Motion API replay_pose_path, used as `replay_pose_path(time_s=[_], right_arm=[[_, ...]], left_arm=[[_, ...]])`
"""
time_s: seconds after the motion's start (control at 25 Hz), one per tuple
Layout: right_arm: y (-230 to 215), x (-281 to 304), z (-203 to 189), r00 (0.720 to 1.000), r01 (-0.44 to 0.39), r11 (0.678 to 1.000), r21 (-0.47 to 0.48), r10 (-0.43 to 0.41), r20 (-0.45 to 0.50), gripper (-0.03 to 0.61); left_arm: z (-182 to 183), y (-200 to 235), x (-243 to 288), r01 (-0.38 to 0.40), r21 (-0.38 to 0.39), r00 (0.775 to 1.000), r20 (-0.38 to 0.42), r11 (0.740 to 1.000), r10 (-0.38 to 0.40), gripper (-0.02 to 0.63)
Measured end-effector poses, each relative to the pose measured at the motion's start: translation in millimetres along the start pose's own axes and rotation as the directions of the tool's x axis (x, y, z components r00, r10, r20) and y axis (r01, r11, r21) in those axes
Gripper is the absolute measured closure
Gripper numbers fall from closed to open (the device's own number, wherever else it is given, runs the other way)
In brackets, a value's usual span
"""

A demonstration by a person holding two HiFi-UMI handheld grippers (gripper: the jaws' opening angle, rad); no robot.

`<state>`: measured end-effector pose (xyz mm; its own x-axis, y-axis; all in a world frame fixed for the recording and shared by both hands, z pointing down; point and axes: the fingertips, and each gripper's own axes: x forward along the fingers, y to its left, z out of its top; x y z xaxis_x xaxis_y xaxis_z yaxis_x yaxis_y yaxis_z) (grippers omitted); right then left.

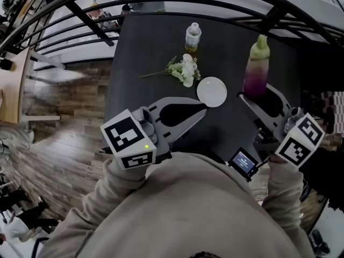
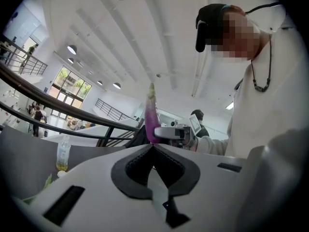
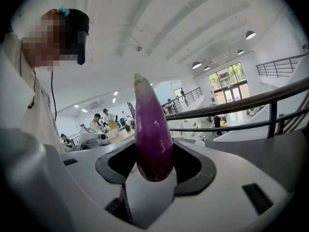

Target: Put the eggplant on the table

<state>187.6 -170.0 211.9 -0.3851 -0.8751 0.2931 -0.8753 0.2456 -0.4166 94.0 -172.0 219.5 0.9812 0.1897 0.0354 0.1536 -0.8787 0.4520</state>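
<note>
The eggplant (image 1: 257, 71), purple with a pale green stem end, stands upright over the right side of the dark table (image 1: 145, 52). My right gripper (image 1: 251, 94) is shut on its lower end. In the right gripper view the eggplant (image 3: 152, 129) rises from between the jaws of that gripper (image 3: 154, 154), tip upward. My left gripper (image 1: 203, 110) hovers over the table's near edge, shut with nothing in it. Its jaws meet tip to tip in the left gripper view (image 2: 153, 146), where the eggplant (image 2: 152, 122) shows beyond them to the right.
On the table stand a small bottle (image 1: 193, 38), a bunch of white flowers (image 1: 184, 70) and a white round plate (image 1: 212, 91). Black railings (image 1: 161, 4) curve round the far side. A small lit screen (image 1: 244, 163) hangs near my chest. Wooden floor lies to the left.
</note>
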Motion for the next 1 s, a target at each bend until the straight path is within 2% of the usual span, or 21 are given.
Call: replay_pose_path(time_s=[0.6, 1.0], right_arm=[[-11.6, 35.4, -29.4, 0.992, -0.046, 0.999, 0.012, 0.047, -0.12, 0.341], [-31.5, 64.8, -58.9, 0.98, -0.077, 0.996, 0.034, 0.082, -0.184, 0.341]], left_arm=[[-17.9, 9.1, -28.6, -0.109, -0.057, 0.993, 0.031, 0.992, 0.111, 0.607], [-38.8, 10.0, -49.0, -0.191, -0.089, 0.98, 0.045, 0.978, 0.196, 0.607]])
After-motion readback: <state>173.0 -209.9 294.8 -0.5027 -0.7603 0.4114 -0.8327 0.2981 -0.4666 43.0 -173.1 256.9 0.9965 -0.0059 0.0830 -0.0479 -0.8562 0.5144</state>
